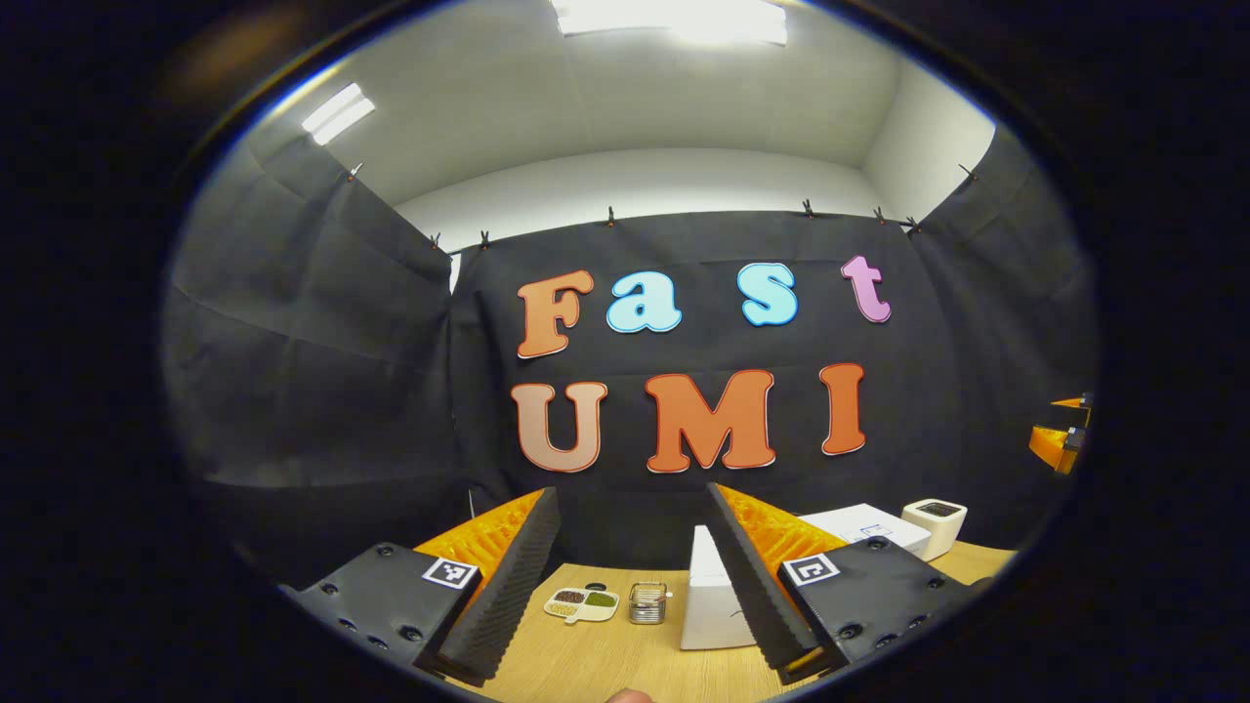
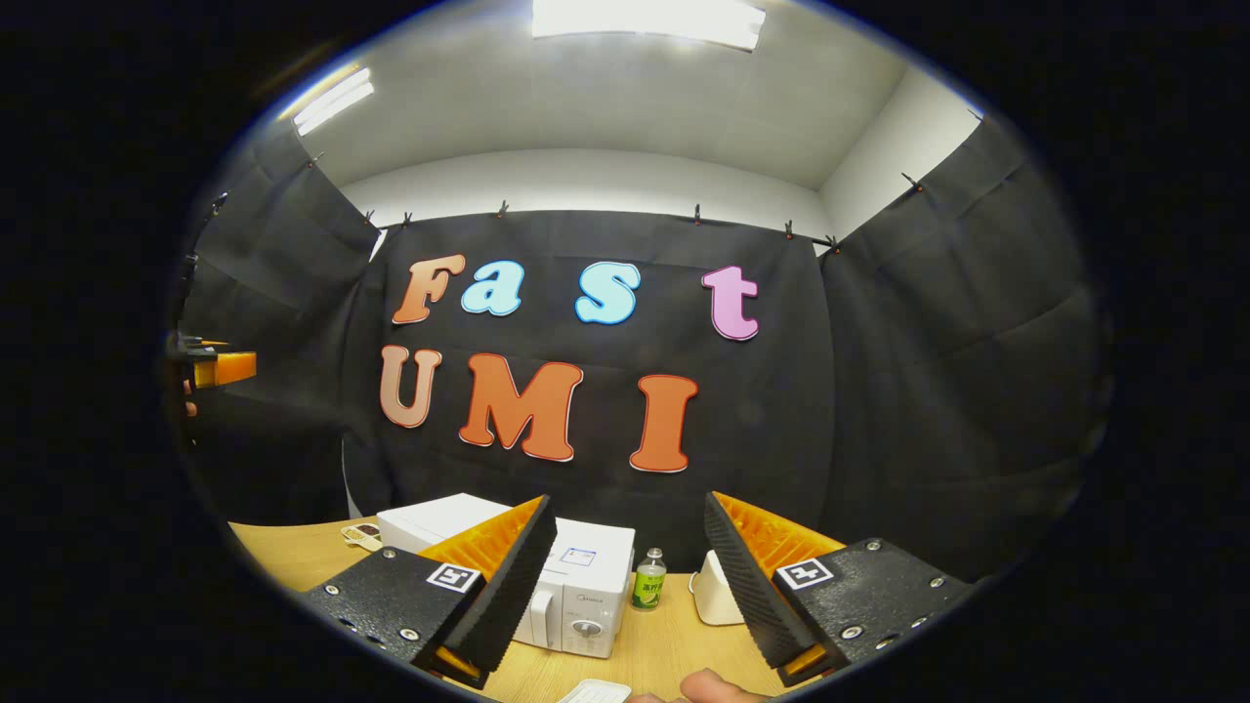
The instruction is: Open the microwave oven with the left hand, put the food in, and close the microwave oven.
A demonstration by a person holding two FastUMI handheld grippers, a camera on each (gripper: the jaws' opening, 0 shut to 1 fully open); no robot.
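Observation:
The white microwave oven (image 1: 711, 598) stands on the wooden table, its door shut; in the right gripper view its front with a knob (image 2: 586, 627) faces me. A small divided dish of food (image 1: 582, 603) lies on the table left of the microwave, and its edge peeks out behind the oven (image 2: 363, 533). My left gripper (image 1: 633, 532) hangs open above the table, short of the dish and the oven, with nothing between its fingers. My right gripper (image 2: 628, 532) is also open and holds nothing, in front of the microwave.
A small metal tin (image 1: 646, 602) sits between dish and microwave. A white box-like device (image 1: 935, 522) stands right of the oven, beside a green bottle (image 2: 647, 579). A white flat thing (image 2: 596, 691) lies near the front edge. The wooden table (image 1: 605, 664) shows bare wood in front.

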